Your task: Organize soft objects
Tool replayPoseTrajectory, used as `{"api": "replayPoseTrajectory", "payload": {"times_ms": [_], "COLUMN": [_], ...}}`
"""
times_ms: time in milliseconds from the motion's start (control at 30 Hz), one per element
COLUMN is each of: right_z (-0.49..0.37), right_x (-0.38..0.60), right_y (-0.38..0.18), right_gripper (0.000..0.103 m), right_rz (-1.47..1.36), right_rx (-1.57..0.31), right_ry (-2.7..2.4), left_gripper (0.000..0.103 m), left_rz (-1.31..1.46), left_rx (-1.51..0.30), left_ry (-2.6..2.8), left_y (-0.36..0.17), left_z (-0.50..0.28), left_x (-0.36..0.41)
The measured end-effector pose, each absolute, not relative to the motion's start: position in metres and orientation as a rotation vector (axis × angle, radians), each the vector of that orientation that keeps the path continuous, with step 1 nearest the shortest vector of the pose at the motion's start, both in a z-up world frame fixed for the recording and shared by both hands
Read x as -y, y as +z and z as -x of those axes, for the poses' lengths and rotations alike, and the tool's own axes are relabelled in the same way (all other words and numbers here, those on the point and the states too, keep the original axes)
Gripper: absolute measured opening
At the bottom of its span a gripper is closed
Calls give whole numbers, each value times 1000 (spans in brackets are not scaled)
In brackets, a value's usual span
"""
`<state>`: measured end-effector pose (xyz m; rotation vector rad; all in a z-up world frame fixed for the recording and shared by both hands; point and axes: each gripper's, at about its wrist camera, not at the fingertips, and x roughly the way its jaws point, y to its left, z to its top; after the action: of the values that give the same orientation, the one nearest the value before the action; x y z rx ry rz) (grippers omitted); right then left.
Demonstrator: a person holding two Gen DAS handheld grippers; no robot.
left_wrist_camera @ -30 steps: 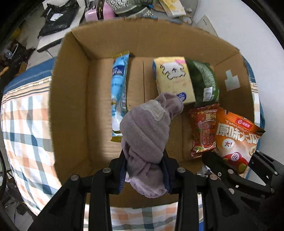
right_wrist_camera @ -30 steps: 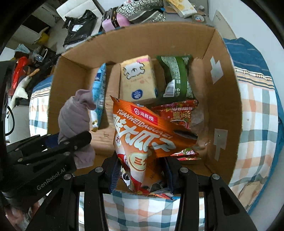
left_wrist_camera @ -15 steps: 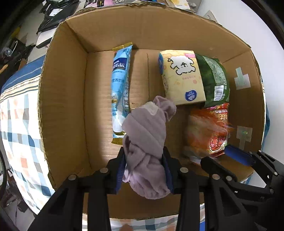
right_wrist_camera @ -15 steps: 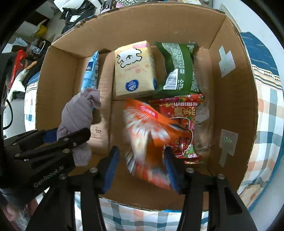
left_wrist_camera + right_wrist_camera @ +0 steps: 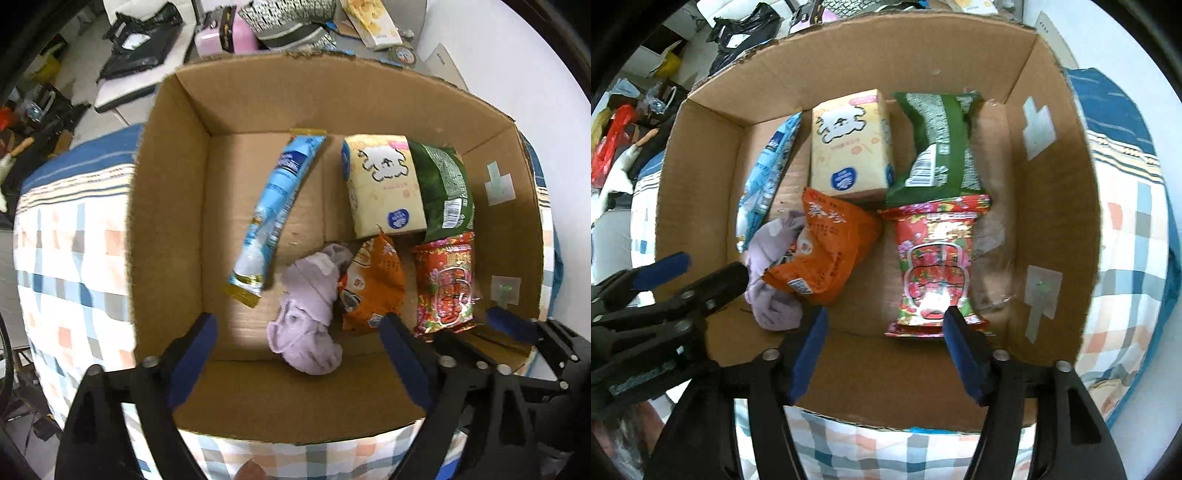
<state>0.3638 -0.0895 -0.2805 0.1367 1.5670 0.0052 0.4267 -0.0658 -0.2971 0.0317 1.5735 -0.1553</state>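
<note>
A lilac cloth bundle (image 5: 310, 314) lies on the floor of the cardboard box (image 5: 166, 206), against an orange snack bag (image 5: 373, 284). My left gripper (image 5: 295, 354) is open and empty above the box's near wall. In the right wrist view the cloth (image 5: 772, 280) lies partly under the orange bag (image 5: 827, 243), inside the box (image 5: 1052, 206). My right gripper (image 5: 882, 347) is open and empty over the near wall. The left gripper's fingers (image 5: 701, 288) show at the left there.
The box also holds a blue packet (image 5: 273, 214), a yellow tissue pack (image 5: 384, 184), a green bag (image 5: 443, 192) and a red bag (image 5: 447, 284). It sits on a checked blanket (image 5: 70, 258). Clutter (image 5: 258, 26) lies beyond the far wall.
Both grippers have opened. The lilac cloth has dropped from my left gripper and the orange bag from my right; both now lie on the box floor.
</note>
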Motion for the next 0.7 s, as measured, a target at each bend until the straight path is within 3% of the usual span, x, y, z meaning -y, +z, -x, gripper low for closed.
{"api": "replayPoseTrajectory", "payload": {"times_ms": [100,167,700], "right_z": [-361,-359,-322], "right_x": [92,94,96], "right_y": [-277,-274,-207], "right_gripper": [94,99,101], "right_rz": [-120,-114,-105], "right_rx": [-1548,-1534,-1395], "right_ry": [-20,-41,-69], "left_gripper": [99,100,100], "left_rz": [-51,-49,-28], "left_rx": [-1533,-1521,-1339], "left_ry": [-123,-114,-77], "left_y": [-287,-282,-204], "left_z": [-427,-425,-389], "left_x": [53,48,39]}}
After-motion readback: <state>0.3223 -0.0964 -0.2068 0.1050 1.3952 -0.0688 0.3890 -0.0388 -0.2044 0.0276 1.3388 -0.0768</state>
